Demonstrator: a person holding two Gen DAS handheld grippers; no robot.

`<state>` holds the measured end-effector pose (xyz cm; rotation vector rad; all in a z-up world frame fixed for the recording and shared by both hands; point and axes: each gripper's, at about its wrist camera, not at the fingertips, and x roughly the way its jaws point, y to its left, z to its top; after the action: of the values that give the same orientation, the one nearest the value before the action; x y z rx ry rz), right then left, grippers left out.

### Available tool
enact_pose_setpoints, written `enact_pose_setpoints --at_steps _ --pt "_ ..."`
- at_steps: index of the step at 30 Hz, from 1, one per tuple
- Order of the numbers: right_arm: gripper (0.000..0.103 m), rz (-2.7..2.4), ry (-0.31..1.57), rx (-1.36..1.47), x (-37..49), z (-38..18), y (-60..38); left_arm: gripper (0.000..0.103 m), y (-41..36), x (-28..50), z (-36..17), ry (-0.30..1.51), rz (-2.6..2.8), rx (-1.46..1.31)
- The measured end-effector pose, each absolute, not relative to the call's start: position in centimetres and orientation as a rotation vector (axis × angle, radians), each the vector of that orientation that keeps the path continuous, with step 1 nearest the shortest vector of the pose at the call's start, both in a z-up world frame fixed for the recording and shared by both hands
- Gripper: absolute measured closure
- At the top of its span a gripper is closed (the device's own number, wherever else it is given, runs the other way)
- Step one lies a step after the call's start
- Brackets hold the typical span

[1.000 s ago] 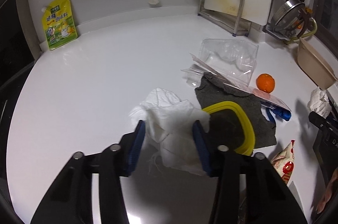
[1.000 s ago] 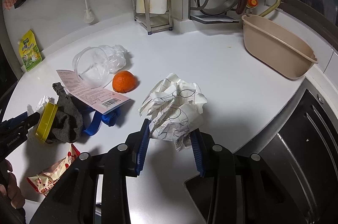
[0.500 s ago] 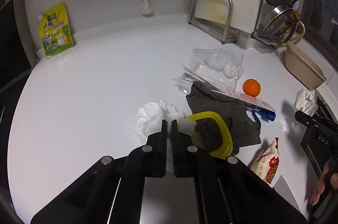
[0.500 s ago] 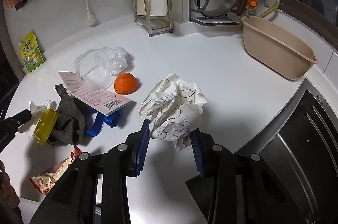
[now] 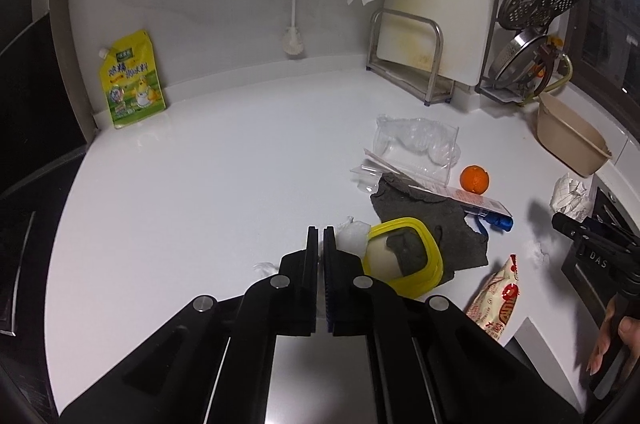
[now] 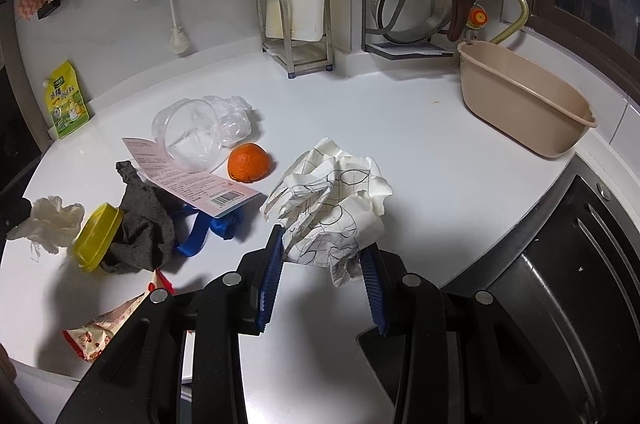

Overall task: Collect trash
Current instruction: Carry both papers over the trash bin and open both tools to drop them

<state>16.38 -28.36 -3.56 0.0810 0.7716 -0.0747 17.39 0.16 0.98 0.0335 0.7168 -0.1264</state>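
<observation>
Your right gripper (image 6: 322, 256) clamps a crumpled paper ball (image 6: 330, 208), white with dark line drawings, its blue pads pressing the ball's lower sides above the white counter (image 6: 400, 128). Your left gripper (image 5: 323, 238) has its jaws drawn together, nearly touching; in the right wrist view a white tissue (image 6: 50, 222) hangs from the dark tip at the left edge, so the tissue is pinched there. Just beside the tissue lies a yellow lid (image 5: 404, 256) against a grey cloth (image 5: 436, 224). A printed card (image 6: 188, 180) lies across the cloth, over a blue strap (image 6: 208, 230). Beyond the card sit a clear plastic container (image 6: 192, 132) and an orange (image 6: 249, 162). A red-and-white snack wrapper (image 5: 498, 298) lies near the counter's front edge. A beige basin (image 6: 520, 108) stands well apart, at the right. A yellow pouch (image 5: 130, 80) leans on the back wall.
</observation>
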Motion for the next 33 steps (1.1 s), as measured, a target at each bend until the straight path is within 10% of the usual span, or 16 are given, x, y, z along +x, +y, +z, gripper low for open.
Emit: enact_pose_setpoints --at_steps 33 --pt "0.067 -0.025 0.765 0.106 -5.7 -4.6 -19.5 0.099 -1.9 -1.4 0.5 0.653 -0.3 0.066"
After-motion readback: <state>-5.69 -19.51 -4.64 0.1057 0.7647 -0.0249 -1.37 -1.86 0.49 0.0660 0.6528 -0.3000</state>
